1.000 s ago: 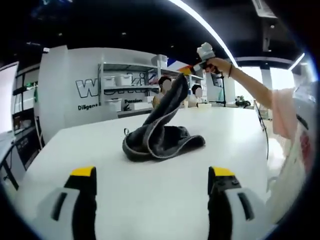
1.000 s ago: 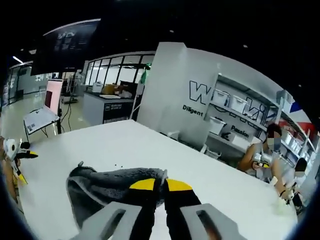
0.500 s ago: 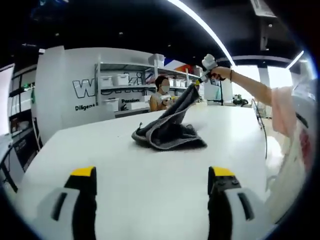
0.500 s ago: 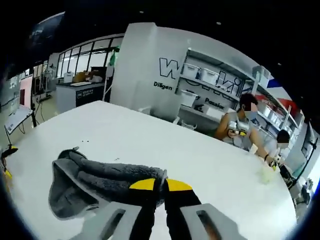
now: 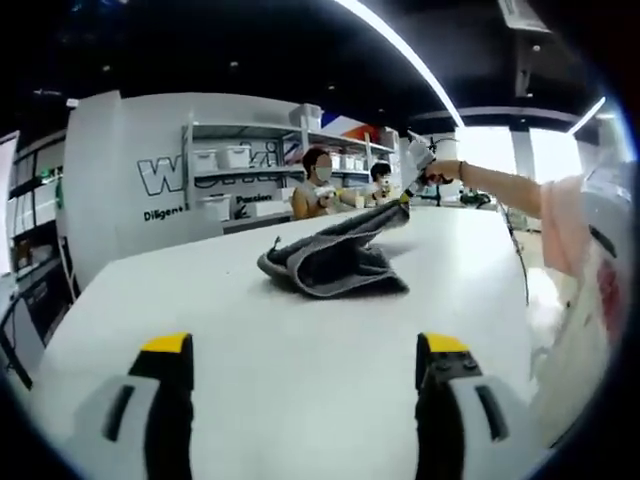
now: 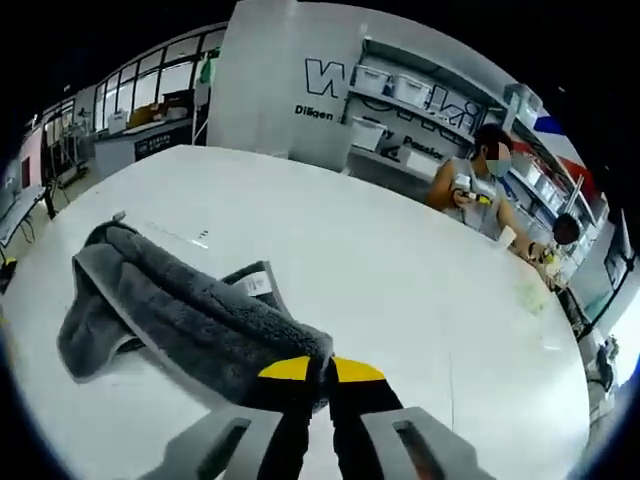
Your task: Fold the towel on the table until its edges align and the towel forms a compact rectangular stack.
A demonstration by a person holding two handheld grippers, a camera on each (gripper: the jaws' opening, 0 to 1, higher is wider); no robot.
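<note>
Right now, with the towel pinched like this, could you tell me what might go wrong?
The right gripper, shut on one corner of the bunched grey terry towel, could drag the whole heap across the white table rather than spreading it. The open left gripper hangs well short of the cloth, so nothing pins the far end. The layers lie rumpled, so edges may fold misaligned.

Beyond my table stands a white wall with dark lettering, and beside it shelves holding white bins. Two seated people sit at the far edge. A ceiling light strip runs overhead.
</note>
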